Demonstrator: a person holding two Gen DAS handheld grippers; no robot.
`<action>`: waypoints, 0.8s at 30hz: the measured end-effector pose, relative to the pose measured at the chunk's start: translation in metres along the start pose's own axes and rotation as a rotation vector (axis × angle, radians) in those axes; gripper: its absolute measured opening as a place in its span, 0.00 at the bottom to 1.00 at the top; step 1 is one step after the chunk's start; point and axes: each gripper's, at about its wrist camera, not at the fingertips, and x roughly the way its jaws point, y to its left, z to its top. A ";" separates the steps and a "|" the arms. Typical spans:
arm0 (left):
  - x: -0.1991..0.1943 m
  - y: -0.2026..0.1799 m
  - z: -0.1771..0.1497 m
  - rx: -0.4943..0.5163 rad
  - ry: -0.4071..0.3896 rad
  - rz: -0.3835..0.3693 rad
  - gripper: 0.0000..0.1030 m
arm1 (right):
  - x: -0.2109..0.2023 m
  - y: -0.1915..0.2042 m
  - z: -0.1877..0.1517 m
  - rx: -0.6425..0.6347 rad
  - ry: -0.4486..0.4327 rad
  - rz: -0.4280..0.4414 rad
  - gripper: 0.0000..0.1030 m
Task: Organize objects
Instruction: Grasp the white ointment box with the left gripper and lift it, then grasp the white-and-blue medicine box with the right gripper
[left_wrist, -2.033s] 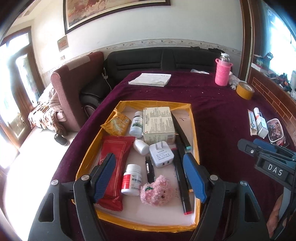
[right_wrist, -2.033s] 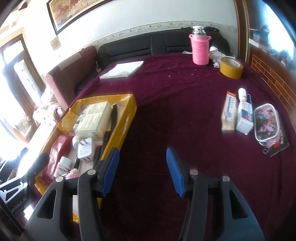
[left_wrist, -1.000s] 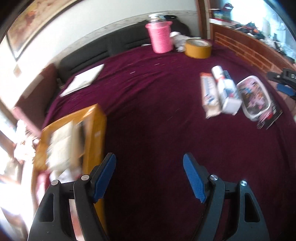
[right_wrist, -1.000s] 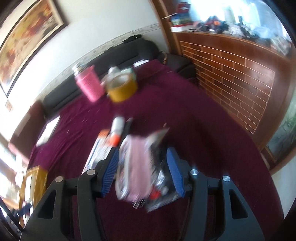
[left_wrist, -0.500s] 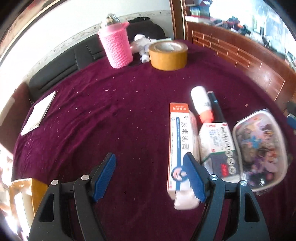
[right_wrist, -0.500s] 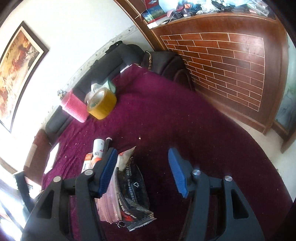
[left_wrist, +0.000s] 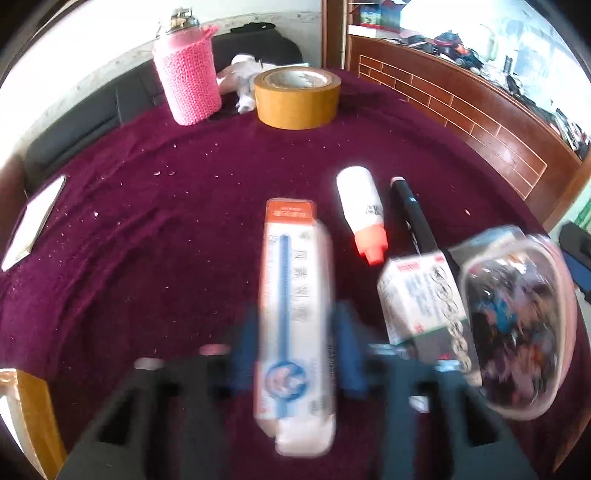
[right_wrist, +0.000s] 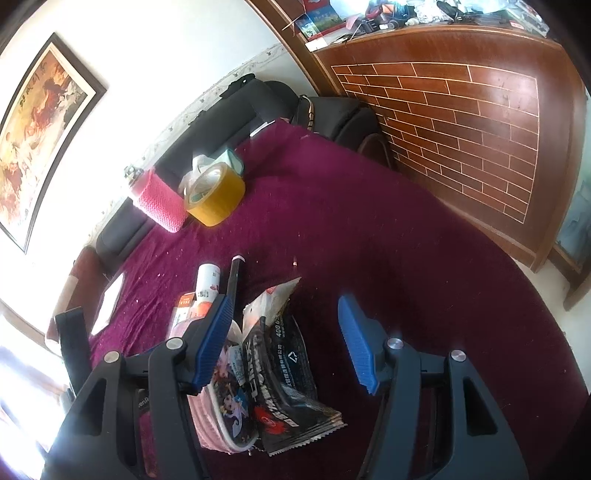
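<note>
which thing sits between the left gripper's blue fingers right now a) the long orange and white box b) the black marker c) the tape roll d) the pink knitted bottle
a: in the left wrist view the long orange and white box lies between the blurred blue fingers of the left gripper, while the tape roll, pink bottle and black marker lie farther off.

a long box (left_wrist: 295, 317) is laid lengthwise on the tablecloth (left_wrist: 147, 229), with a bottle (left_wrist: 364, 218) and a pen (left_wrist: 412, 214) placed to its right. nearer, right of the long box, a small carton (left_wrist: 417, 299) is set beside a pouch (left_wrist: 517, 325). behind them all, a tape roll (left_wrist: 297, 98) is found right of a flask (left_wrist: 188, 77).
</note>
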 end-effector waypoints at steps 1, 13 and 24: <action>-0.003 0.003 -0.003 -0.017 0.005 -0.023 0.24 | 0.000 0.001 0.000 -0.006 0.001 -0.001 0.57; -0.099 0.047 -0.097 -0.163 -0.072 -0.048 0.14 | -0.018 0.036 -0.012 -0.184 -0.104 0.040 0.57; -0.078 0.051 -0.129 -0.241 -0.040 -0.102 0.15 | 0.015 0.127 -0.023 -0.297 0.312 0.173 0.57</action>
